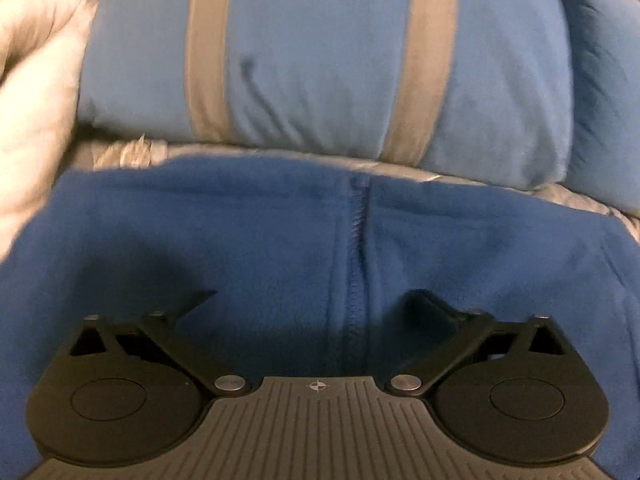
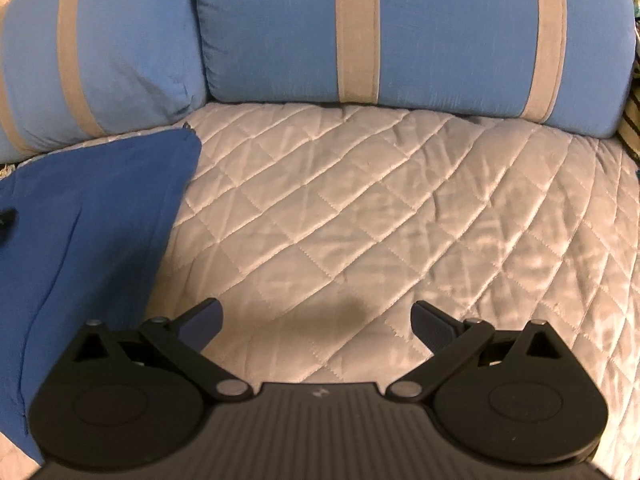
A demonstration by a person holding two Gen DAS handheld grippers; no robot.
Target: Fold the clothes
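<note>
A dark blue fleece garment (image 1: 280, 240) lies spread on the quilted cover, with a stitched seam (image 1: 358, 264) running down its middle. My left gripper (image 1: 316, 304) is open just above it, one finger on each side of the seam. In the right wrist view the same garment (image 2: 88, 216) lies at the left, its corner pointing toward the cushions. My right gripper (image 2: 316, 320) is open and empty over the bare quilt, to the right of the garment.
A beige quilted cover (image 2: 380, 208) spreads over the seat. Light blue cushions with tan stripes (image 2: 440, 32) stand along the back, one also shows in the left wrist view (image 1: 320, 60). A striped fabric edge (image 2: 632, 128) shows far right.
</note>
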